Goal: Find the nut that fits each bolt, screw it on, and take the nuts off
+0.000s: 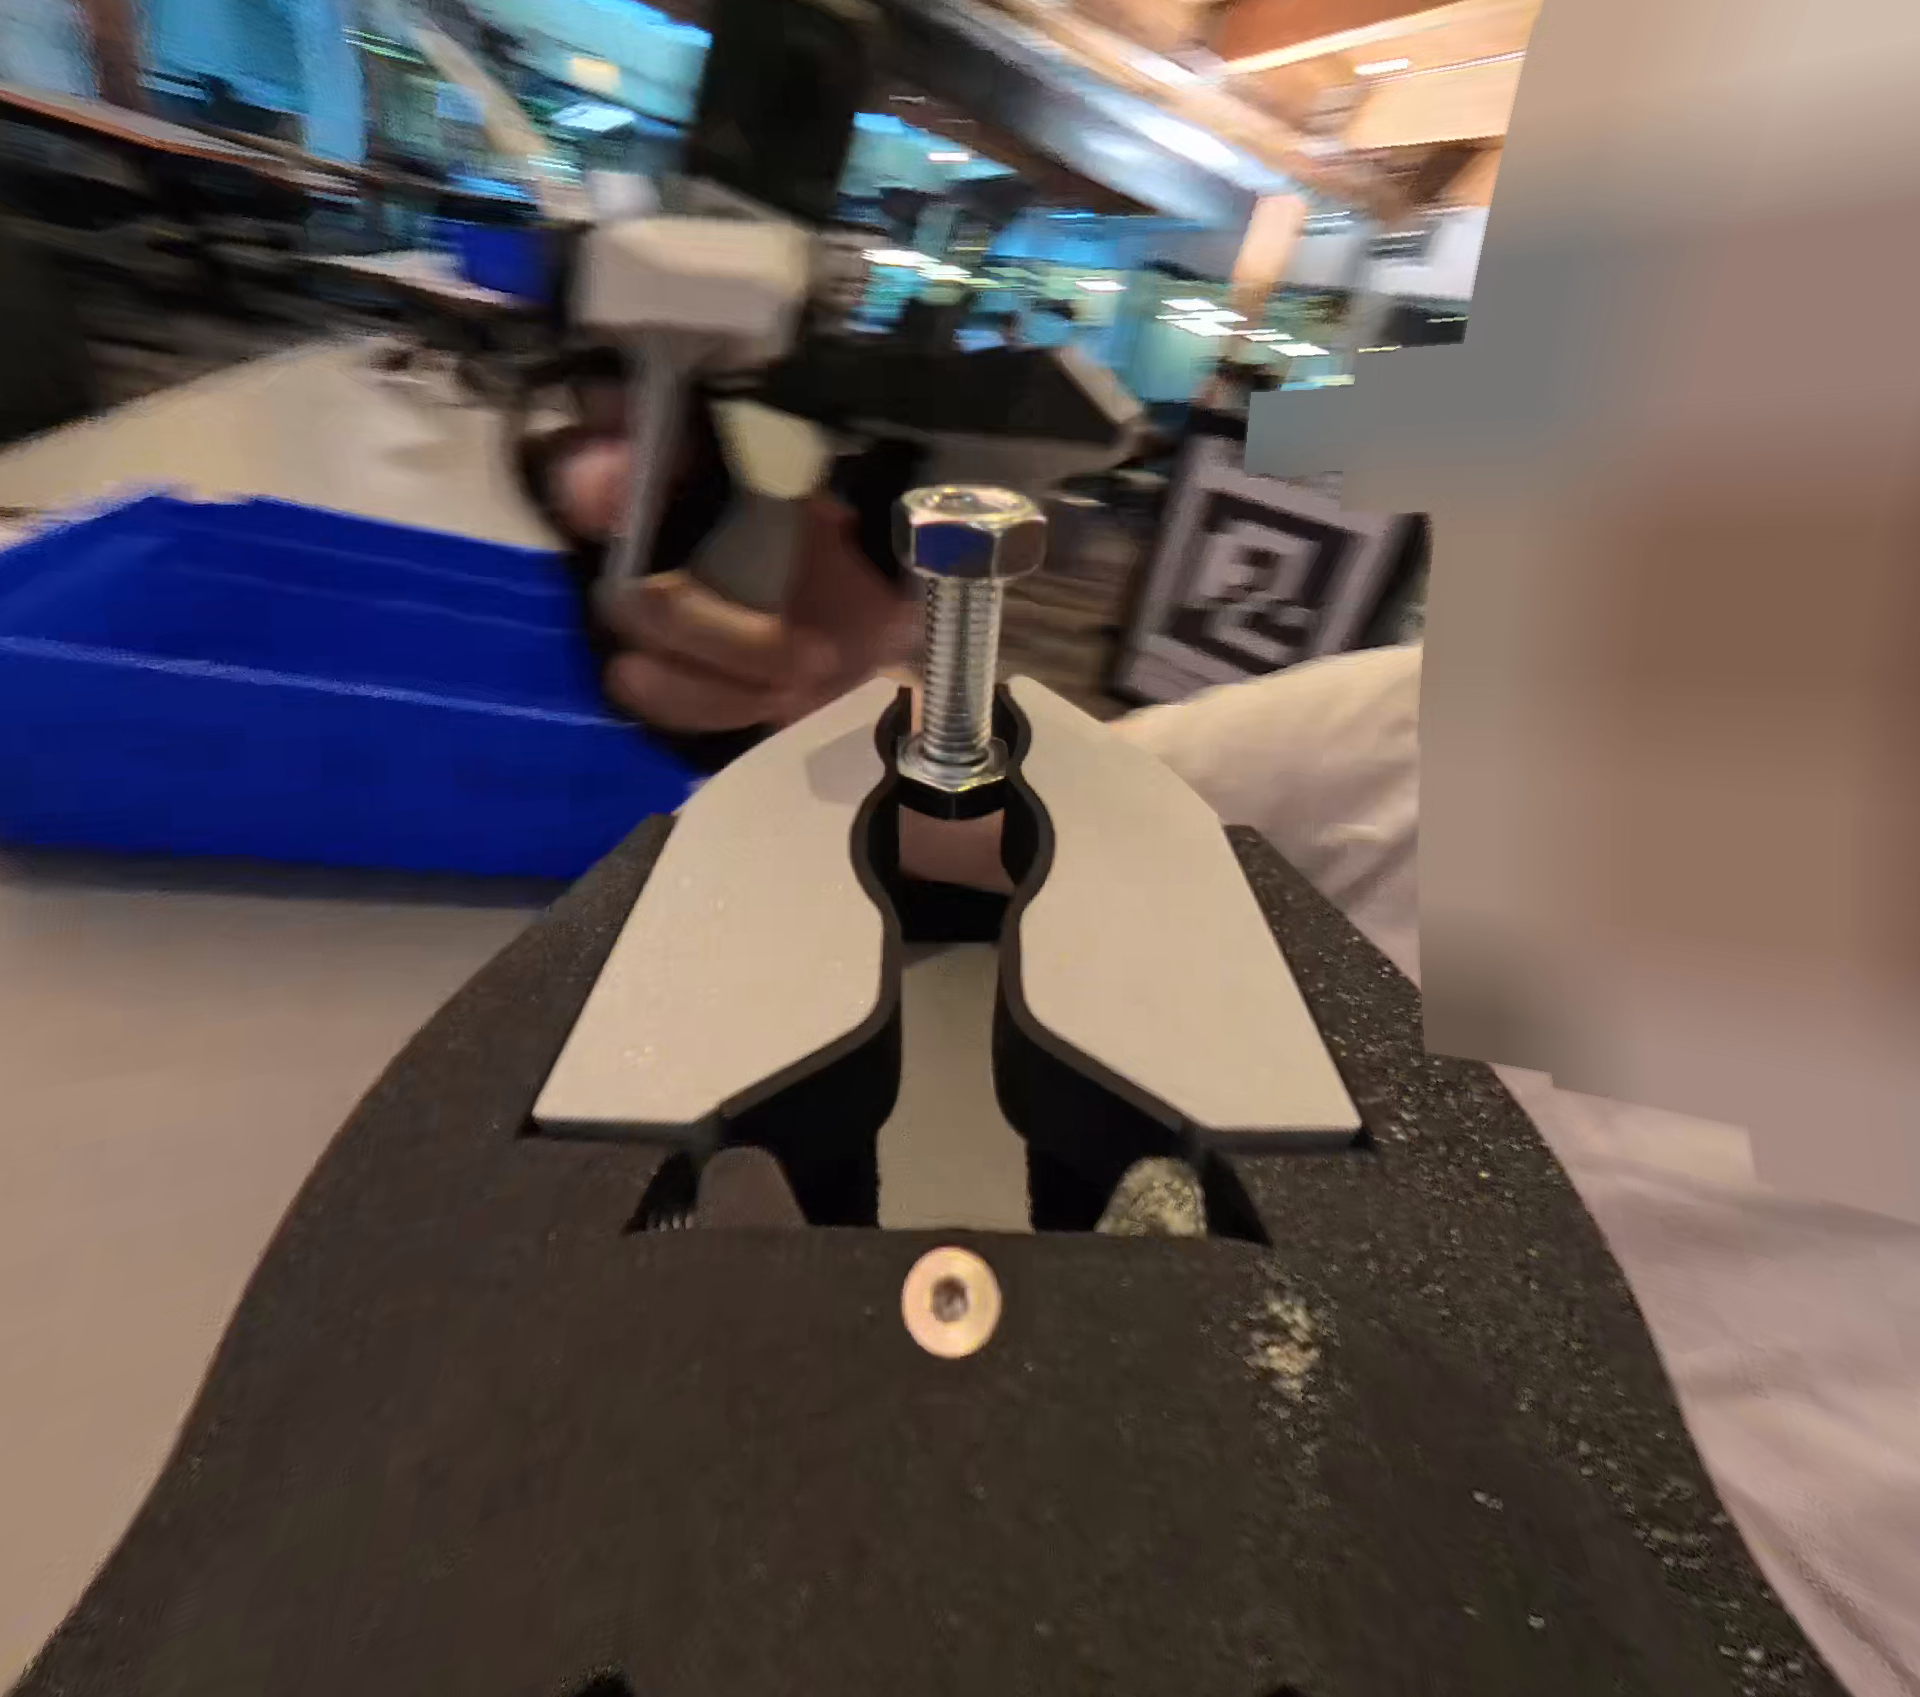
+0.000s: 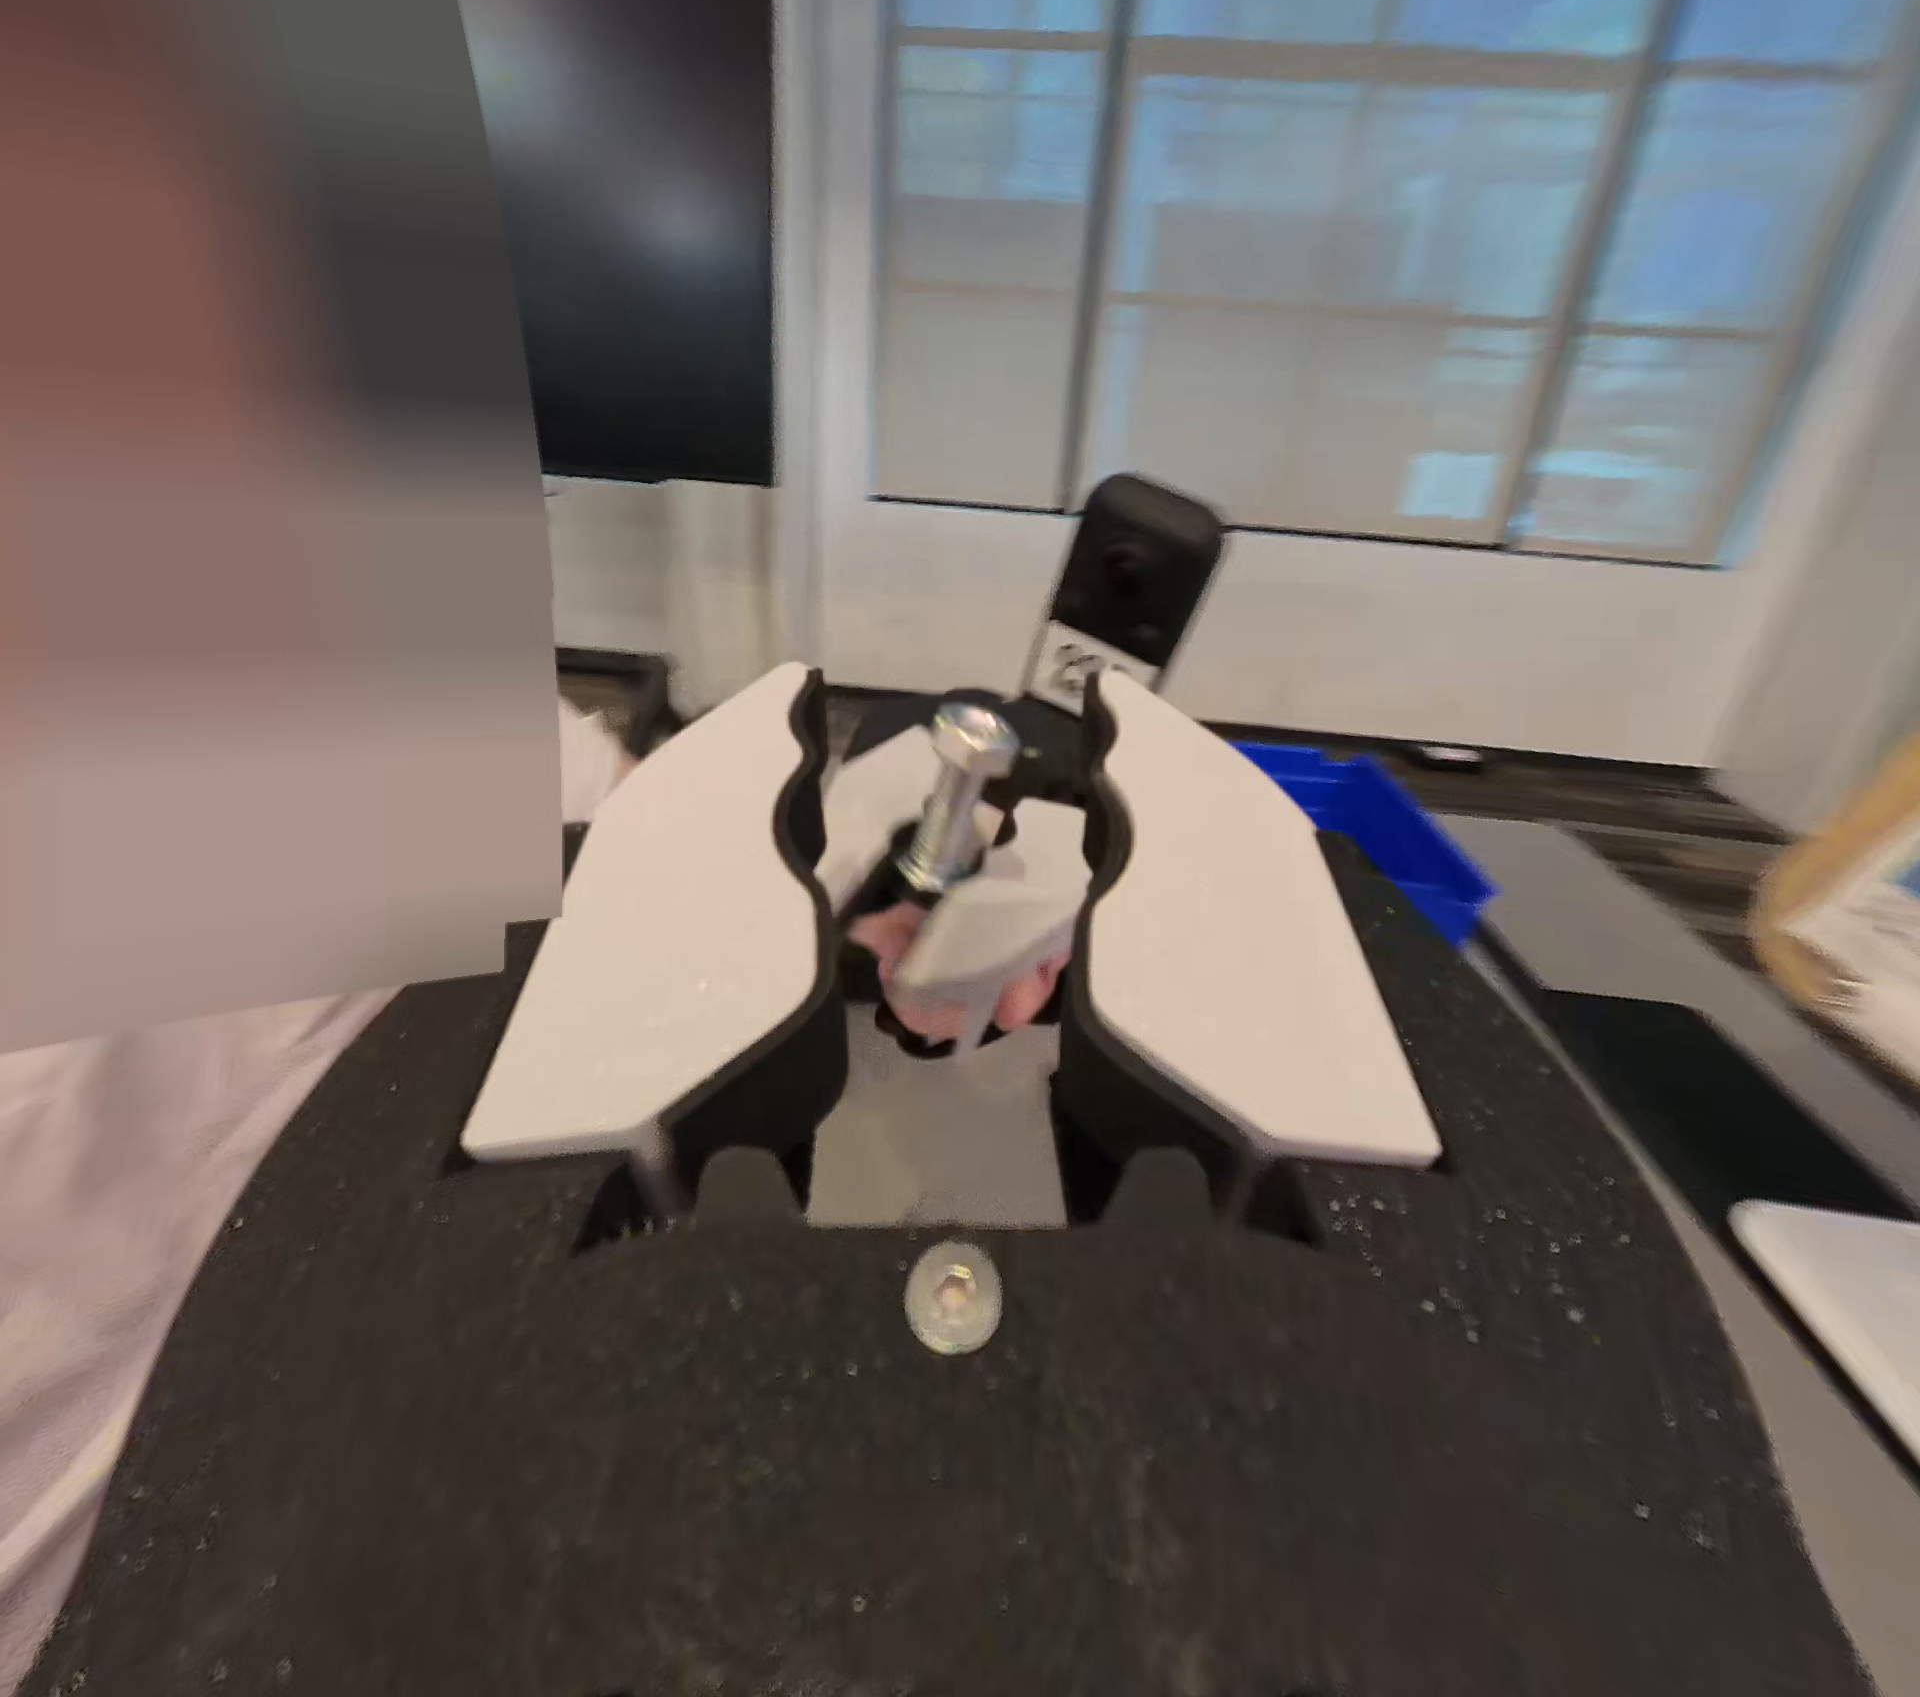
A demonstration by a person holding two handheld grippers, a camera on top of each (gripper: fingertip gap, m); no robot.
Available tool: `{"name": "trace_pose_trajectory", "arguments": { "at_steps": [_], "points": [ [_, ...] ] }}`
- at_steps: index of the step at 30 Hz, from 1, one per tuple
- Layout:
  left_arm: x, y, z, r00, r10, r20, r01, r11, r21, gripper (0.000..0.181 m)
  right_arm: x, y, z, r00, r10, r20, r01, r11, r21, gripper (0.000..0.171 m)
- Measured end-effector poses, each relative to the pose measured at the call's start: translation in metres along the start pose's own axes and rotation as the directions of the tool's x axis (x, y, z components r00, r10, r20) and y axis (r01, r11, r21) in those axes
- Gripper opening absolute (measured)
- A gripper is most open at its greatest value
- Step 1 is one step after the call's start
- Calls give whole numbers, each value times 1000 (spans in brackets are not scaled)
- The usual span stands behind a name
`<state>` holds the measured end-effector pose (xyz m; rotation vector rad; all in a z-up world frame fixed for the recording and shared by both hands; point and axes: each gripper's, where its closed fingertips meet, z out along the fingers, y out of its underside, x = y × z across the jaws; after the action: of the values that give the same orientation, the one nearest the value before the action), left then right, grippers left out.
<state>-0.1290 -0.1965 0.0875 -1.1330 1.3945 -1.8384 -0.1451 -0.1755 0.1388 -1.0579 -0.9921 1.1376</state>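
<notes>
— Though blurred at the left edge, blue bin point(image 1: 312, 691) resting on the pale table point(image 1: 156, 1076); ribbed inside, contents not discernible; anything further right?

— Past the bin, right gripper point(image 1: 717, 442) held up in a hand point(image 1: 727, 639), smeared by blur; then left gripper point(image 1: 951, 702) front and centre, fingers point(image 1: 769, 899) pressed onto a nut point(image 1: 951, 772) in the notch near the tips; bolt point(image 1: 961, 608) rising upright out of that nut, hex head on top, clear of the table.

— And through the other camera?

— Starting left, pale sleeve point(image 2: 125, 1232) low in the corner; dark screen point(image 2: 634, 172) behind; then right gripper point(image 2: 951, 702) with fingers point(image 2: 675, 951) spread wide, touching nothing; between them, farther off, same bolt point(image 2: 961, 800) leaning, seated in the nut point(image 2: 925, 868) pinched by the left gripper point(image 2: 935, 909); further right, blue bin point(image 2: 1371, 826) on a dark surface, interior hidden from this angle.
</notes>
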Motion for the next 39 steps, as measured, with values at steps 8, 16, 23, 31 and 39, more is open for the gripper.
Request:
{"name": "trace_pose_trajectory", "arguments": {
  "at_steps": [8, 16, 23, 31, 39],
  "points": [
    [-66, -2, -27, 826, 206, 525, -199, 977, -71, 14, 47, 19, 0, 859, -152, -488, 94, 986, -140, 39],
    [-76, -1, -34, 778, 191, 599, -193, 979, -62, 14, 55, 36, 3, 830, -78, -552, 11, 992, -124, 35],
    [-73, 2, -29, 786, 201, 584, -192, 978, -79, 14, 53, 43, 6, 850, -62, -523, -17, 989, -145, 23],
    [-44, 0, -13, 920, 166, 354, -162, 986, -40, 14, 32, 32, 11, 955, 1, -296, -49, 987, -155, 17],
    [16, 14, 15, 993, 107, -40, -109, 992, -58, 14, -20, 21, 3, 950, 208, 231, -186, 976, -116, 16]
  ]
}}
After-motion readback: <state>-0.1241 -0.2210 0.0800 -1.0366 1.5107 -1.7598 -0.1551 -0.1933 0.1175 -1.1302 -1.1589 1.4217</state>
